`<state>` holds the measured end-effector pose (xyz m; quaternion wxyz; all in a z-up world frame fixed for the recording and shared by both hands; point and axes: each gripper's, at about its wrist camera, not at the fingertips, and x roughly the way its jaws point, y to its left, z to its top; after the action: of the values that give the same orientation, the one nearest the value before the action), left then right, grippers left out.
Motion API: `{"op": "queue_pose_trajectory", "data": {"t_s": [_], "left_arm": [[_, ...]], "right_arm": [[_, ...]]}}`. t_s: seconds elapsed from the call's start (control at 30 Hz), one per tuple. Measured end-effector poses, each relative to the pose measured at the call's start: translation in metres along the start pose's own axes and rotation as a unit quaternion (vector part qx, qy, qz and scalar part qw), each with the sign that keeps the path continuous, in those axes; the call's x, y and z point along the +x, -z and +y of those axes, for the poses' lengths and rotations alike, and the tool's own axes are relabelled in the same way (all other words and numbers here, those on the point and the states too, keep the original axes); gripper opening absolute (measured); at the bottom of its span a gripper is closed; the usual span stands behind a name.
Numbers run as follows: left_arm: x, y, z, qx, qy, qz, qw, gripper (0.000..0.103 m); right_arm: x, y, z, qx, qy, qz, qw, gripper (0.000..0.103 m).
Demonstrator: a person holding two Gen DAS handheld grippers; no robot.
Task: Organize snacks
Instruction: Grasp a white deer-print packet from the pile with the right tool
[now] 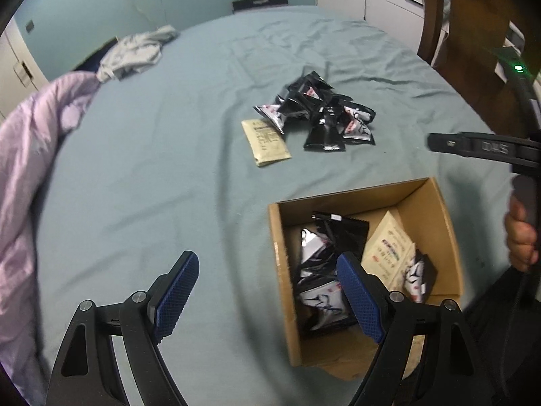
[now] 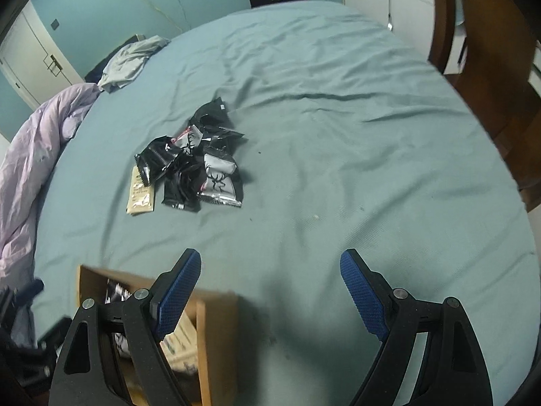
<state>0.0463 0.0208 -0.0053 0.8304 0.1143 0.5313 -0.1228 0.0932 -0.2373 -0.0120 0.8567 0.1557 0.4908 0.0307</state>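
1. Hovering with both pairs apart and empty: left tongs (image 1: 267, 299) by the cardboard box (image 1: 436, 203), right tongs (image 2: 270, 296) over the bed (image 2: 338, 135).
2. Loose snack packets (image 2: 199, 169) lie piled farther off, left.
3. Best reach one edge packet, pinch its flat seam.

Room dim, light soft and cool, source not visible. Both views strongly fisheye: bed sheet (image 1: 169, 155) bulges into dome, black vignette in corners. Soft shadows under snack pile (image 2: 192, 165) and inside cardboard box (image 1: 436, 223). Broad faint shadow on sheet between right gripper (image 2: 270, 287) fingers. Right wrist view smeared: box edge blurred, sheet folds soft. Left wrist view sharper, slight blur low centre. Small green lamp (image 1: 518, 67) glows at right edge.
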Motion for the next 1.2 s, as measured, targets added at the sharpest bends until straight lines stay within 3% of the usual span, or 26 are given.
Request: {"op": "queue_pose_trajectory", "data": {"t_s": [0.2,0.33,0.57,0.6,0.73,0.77,0.87,1.1,1.2], "left_arm": [[0.009,-0.004,-0.002,0.002,-0.001,0.006,1.0,0.085],[0.006,-0.008,0.0,-0.009,-0.011,-0.012,0.9998,0.085],[0.005,-0.017,0.007,-0.027,0.006,-0.026,0.9993,0.085],[0.006,-0.018,0.008,-0.029,0.008,-0.024,0.9993,0.085],[0.01,-0.019,0.01,-0.036,0.021,-0.019,0.999,0.085],[0.011,-0.019,0.01,-0.036,0.022,-0.018,0.9989,0.085],[0.012,-0.021,0.011,-0.036,0.025,-0.019,0.9989,0.085],[0.022,-0.034,0.025,-0.036,0.004,-0.022,0.9991,0.085],[0.026,-0.047,0.043,-0.064,-0.011,-0.025,0.9976,0.085]], "right_arm": [[0.041,-0.032,0.011,0.002,-0.045,0.027,0.999,0.084],[0.068,-0.05,0.019,-0.004,-0.048,0.033,0.998,0.084],[0.112,-0.067,0.027,-0.015,-0.045,0.051,0.998,0.083],[0.116,-0.068,0.029,-0.016,-0.044,0.05,0.998,0.081],[0.125,-0.071,0.031,-0.015,-0.049,0.065,0.997,0.045],[0.126,-0.072,0.031,-0.013,-0.054,0.066,0.996,0.038],[0.119,-0.074,0.032,-0.01,-0.056,0.056,0.997,0.036],[0.067,-0.069,0.025,0.01,-0.078,0.008,0.997,0.035],[0.042,-0.056,0.018,0.02,-0.09,0.004,0.996,0.035]]}}
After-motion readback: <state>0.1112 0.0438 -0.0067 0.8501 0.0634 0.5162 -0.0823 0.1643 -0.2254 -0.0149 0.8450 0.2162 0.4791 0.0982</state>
